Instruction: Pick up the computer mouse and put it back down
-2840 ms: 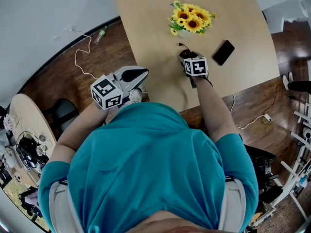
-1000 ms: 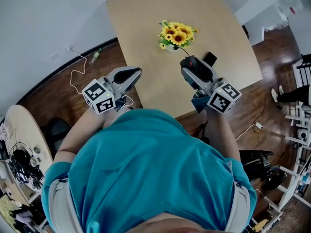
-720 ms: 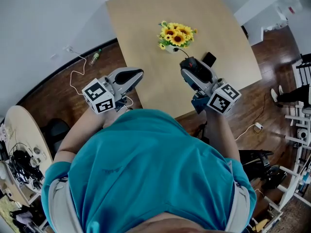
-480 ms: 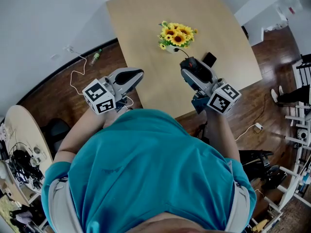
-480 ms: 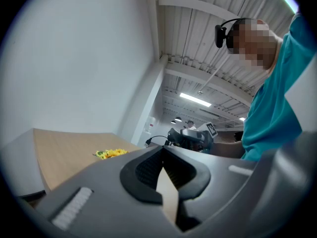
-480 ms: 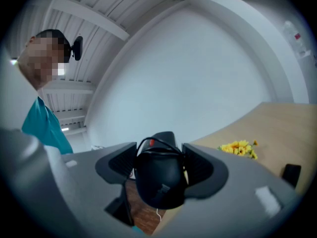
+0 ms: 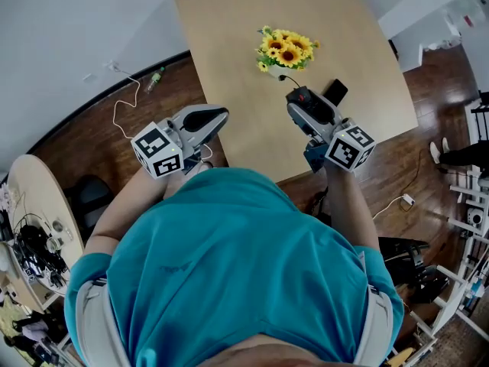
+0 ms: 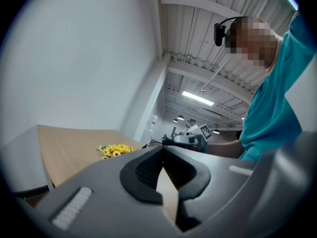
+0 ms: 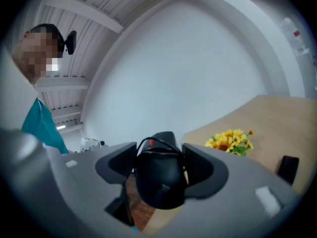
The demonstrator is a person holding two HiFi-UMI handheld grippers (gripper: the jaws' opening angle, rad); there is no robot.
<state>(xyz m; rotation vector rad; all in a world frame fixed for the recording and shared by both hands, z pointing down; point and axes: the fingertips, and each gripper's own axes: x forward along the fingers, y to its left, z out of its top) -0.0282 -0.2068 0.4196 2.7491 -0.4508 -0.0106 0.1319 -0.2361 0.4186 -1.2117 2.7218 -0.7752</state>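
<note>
My right gripper [image 7: 301,99] is shut on the black computer mouse [image 7: 305,95] and holds it in the air over the near part of the wooden table [image 7: 229,44]. In the right gripper view the mouse [image 9: 159,175] fills the gap between both pads [image 9: 198,163], with its thin cord looped over its top. My left gripper [image 7: 220,115] hangs beside the table's left edge with nothing in it. In the left gripper view its jaws [image 8: 162,151] meet at the tips.
A bunch of sunflowers [image 7: 288,49] stands on the table just beyond the mouse. A black phone [image 7: 335,92] lies to the right of it. Wooden floor with cables surrounds the table, and a white wall runs behind it.
Earlier the right gripper was down at the mouse on the table; now the mouse is in the air in its jaws. In the last second it sank slightly. The left gripper stayed put.
</note>
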